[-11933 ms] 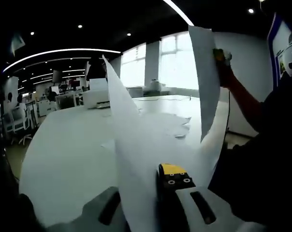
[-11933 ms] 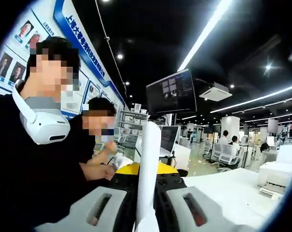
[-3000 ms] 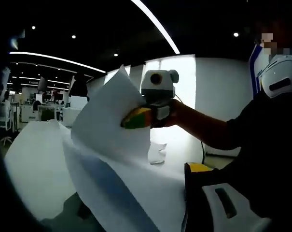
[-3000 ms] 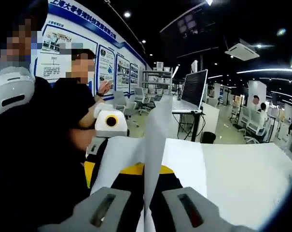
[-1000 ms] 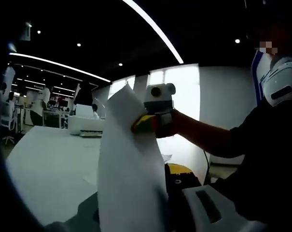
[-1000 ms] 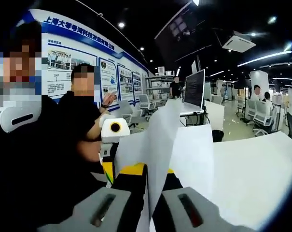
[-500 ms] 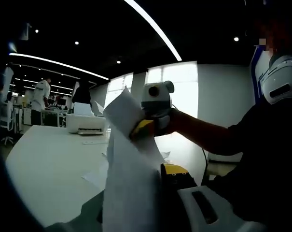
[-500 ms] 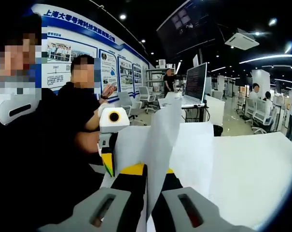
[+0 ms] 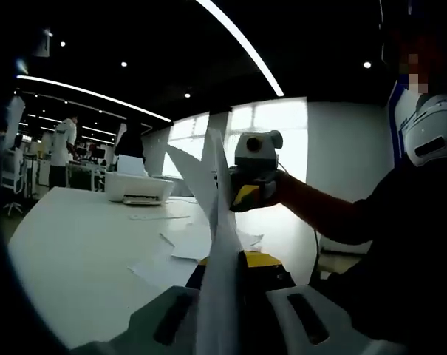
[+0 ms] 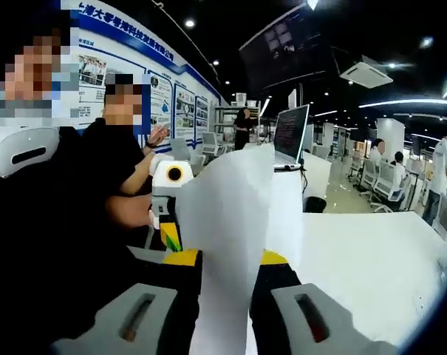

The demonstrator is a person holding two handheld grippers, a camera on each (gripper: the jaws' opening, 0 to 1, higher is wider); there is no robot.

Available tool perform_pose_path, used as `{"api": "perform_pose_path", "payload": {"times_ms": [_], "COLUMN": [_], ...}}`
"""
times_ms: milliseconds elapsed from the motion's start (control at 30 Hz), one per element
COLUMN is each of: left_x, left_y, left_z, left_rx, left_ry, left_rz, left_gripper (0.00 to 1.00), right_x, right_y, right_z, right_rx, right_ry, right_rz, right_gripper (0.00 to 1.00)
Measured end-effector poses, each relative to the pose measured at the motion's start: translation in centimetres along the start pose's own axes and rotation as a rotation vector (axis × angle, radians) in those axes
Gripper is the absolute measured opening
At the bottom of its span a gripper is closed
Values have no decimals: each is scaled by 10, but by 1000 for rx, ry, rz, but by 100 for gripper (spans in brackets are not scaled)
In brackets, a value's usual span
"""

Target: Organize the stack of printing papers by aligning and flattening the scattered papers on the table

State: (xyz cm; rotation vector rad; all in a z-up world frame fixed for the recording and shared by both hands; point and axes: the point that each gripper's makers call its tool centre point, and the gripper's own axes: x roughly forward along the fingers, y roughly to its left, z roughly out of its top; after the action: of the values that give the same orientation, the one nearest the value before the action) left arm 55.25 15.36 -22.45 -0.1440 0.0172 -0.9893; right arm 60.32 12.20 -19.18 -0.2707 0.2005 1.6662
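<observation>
Two grippers, left (image 9: 224, 275) and right (image 10: 224, 275), each clamp the upright paper stack (image 10: 224, 222) above the table's (image 9: 83, 244) near edge. Several loose sheets (image 9: 180, 250) lie mid-table; their count is unclear.

Both views are dim overall, with dark ceilings crossed by bright strip lights (image 9: 241, 46) and small spot lamps. In the left gripper view, the window (image 9: 271, 140) behind the raised paper (image 9: 219, 244) is blown out to white glare, leaving the paper backlit and grey. Fisheye bending curves the strip lights and wall panels toward the edges. Nearby paper looks soft and slightly blurred
</observation>
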Motion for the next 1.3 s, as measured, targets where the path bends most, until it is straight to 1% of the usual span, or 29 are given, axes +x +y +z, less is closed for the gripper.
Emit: {"api": "perform_pose_path", "payload": {"times_ms": [67, 100, 200, 300, 367, 433, 500, 600, 767, 1000, 1133, 1200, 1267, 1300], "left_x": [0, 0, -1, -2, -2, -1, -1, 1, 1, -2, -4, -5, -6, -7], "left_y": [0, 1, 1, 1, 2, 4, 6, 9, 14, 19, 22, 22, 22, 22], "left_z": [0, 0, 2, 3, 3, 3, 3, 4, 5, 8, 9, 9, 11, 12], "left_rx": [-1, 0, 0, -1, -2, 0, -10, -11, -19, -30, -31, -31, -28, -26], "left_ry": [0, 1, -1, -4, -7, -8, -11, -14, -23, -45, -49, -50, -55, -58], "left_rz": [1, 4, 9, 12, 16, 26, 35, 49, 74, 106, 115, 116, 114, 113], "left_gripper": [5, 5, 5, 6, 6, 6, 6, 6, 6, 6, 6, 6, 6, 6], "right_x": [-8, -14, -29, -40, -47, -52, -61, -71, -81, -88, -97, -107, -120, -141], "right_y": [-4, -11, -20, -19, -15, -13, -19, -18, -19, -14, -11, -5, 4, 3], "right_z": [0, 0, 1, 5, 6, 4, -1, -4, -11, -20, -27, -28, -27, -25], "right_rx": [-1, 9, 14, 8, -11, -19, -28, -22, -9, 19, 33, 43, 30, 23], "right_ry": [-13, -21, -53, -85, -95, -82, -73, -88, -98, -114, -107, -105, -98, -96], "right_rz": [-34, -65, -136, -167, -189, -214, -258, -301, -346, -387, -424, -451, -481, -504], "right_gripper": [24, 25, 27, 27, 29, 32, 35, 40, 41, 42, 42, 42, 42, 42]}}
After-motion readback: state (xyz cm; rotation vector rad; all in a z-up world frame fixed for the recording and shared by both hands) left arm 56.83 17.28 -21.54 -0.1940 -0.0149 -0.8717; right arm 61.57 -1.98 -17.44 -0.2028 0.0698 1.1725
